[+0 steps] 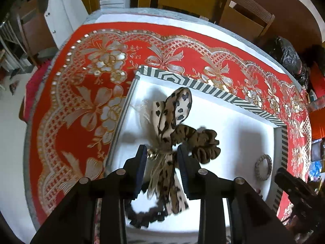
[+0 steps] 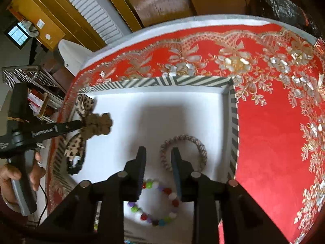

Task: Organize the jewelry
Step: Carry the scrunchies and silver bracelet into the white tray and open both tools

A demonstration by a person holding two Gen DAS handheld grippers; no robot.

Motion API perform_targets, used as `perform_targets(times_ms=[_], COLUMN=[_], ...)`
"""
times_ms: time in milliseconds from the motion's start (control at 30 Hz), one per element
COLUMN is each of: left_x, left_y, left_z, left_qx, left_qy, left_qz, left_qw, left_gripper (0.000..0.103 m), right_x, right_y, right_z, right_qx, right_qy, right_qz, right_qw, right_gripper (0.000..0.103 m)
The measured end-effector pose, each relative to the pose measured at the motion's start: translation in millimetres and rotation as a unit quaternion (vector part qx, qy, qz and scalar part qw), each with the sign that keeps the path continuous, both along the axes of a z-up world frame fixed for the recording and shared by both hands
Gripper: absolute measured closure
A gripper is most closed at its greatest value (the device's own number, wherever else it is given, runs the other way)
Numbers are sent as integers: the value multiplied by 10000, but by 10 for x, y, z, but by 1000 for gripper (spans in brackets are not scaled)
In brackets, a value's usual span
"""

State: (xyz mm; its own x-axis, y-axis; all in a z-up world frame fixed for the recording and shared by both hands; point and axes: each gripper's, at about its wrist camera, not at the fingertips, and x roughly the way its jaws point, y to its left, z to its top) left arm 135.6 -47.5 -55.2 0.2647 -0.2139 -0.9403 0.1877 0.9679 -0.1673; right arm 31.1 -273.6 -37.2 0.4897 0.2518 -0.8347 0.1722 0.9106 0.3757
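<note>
With both the left gripper (image 1: pixel 161 149) and right gripper (image 2: pixel 158 152) spread, the leopard-print scrunchie (image 1: pixel 172 126) between the left's jaws looked likely to snag a pad and get dragged out of the striped box (image 1: pixel 213 91).

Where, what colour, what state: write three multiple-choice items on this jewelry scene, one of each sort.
1. The braided bracelet lies: A on the room's floor; B inside the striped box; C on a chair.
2. The tablecloth is mainly: A red; B blue; C green.
3. The right gripper has its jaws: A shut tight; B hidden; C open.
Answers: 1 B, the box's white bottom surrounds it; 2 A, red shows all round the box, with pale flower patterns; 3 C, a clear gap shows between its fingers.
</note>
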Motion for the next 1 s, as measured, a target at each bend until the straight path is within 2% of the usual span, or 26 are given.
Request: perform_targets(times_ms=[67,300,367,667,1000], left_x=[-99,-550,-705,-1356,-1844], left_y=[39,132,164,247,237], left_z=[103,461,533,717,802], left_qx=[101,312,328,374,442], left_qy=[-116,-624,-707,-951,-1109], left_qz=[12,-18,-25,14,19], left_qw=[9999,9976,9970,9948,9928], left_gripper=[86,86,86,86,86], right_x=[-95,-417,-548,-1066,-1478], right_y=[24,178,231,431,529], right_z=[108,466,563,805,913], right_qx=[-5,-64,-115,-504,-750], right_qy=[-131,-465,-563,-798,-836], right_qz=[-49,-44,-38,89,209], right_qw=[9999,9989,9983,9955,9935], right_gripper=[57,55,47,45,43])
